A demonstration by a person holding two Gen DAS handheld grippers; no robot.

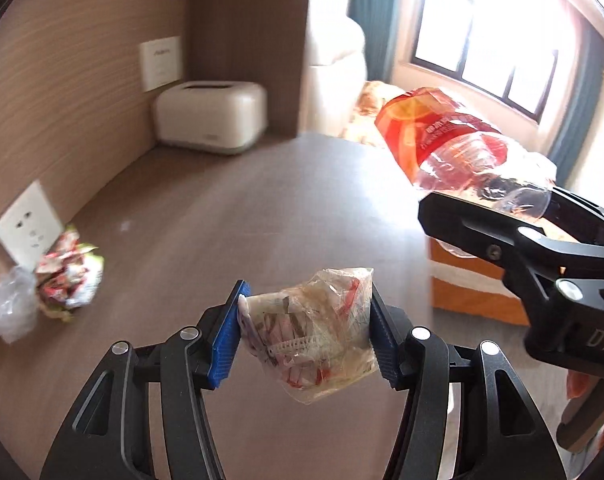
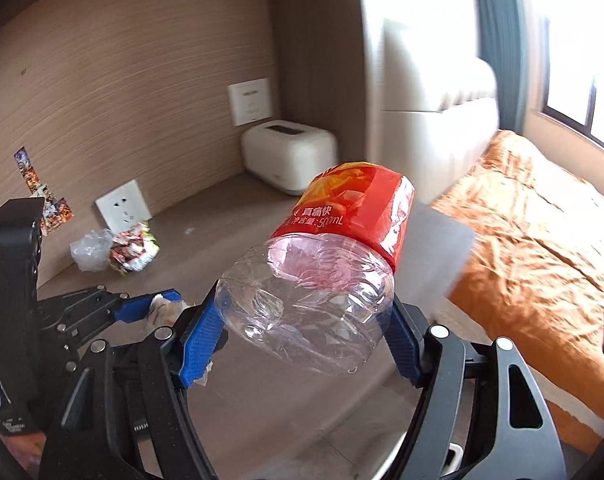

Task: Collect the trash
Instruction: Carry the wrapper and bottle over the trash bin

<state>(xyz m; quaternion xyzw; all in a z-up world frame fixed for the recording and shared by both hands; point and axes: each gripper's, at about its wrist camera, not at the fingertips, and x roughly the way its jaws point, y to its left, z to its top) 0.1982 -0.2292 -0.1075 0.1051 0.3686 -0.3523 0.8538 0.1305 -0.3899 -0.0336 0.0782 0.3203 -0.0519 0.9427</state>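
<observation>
My left gripper (image 1: 305,332) is shut on a crumpled clear plastic wrapper (image 1: 317,328) with red print, held above the brown desk top (image 1: 230,208). My right gripper (image 2: 302,332) is shut on an empty clear plastic bottle (image 2: 325,264) with an orange-red label, held sideways above the desk's right edge. The bottle also shows in the left wrist view (image 1: 457,148), to the right of the wrapper. A crumpled snack wrapper (image 1: 70,272) and a clear plastic bag (image 1: 10,304) lie on the desk at the left wall; both show in the right wrist view too, wrapper (image 2: 134,248) and bag (image 2: 90,248).
A white tissue box (image 1: 210,116) stands in the desk's back corner. A wall socket (image 1: 26,228) sits just above the trash on the desk. A bed with an orange cover (image 2: 541,240) lies to the right of the desk, below a window (image 1: 481,40).
</observation>
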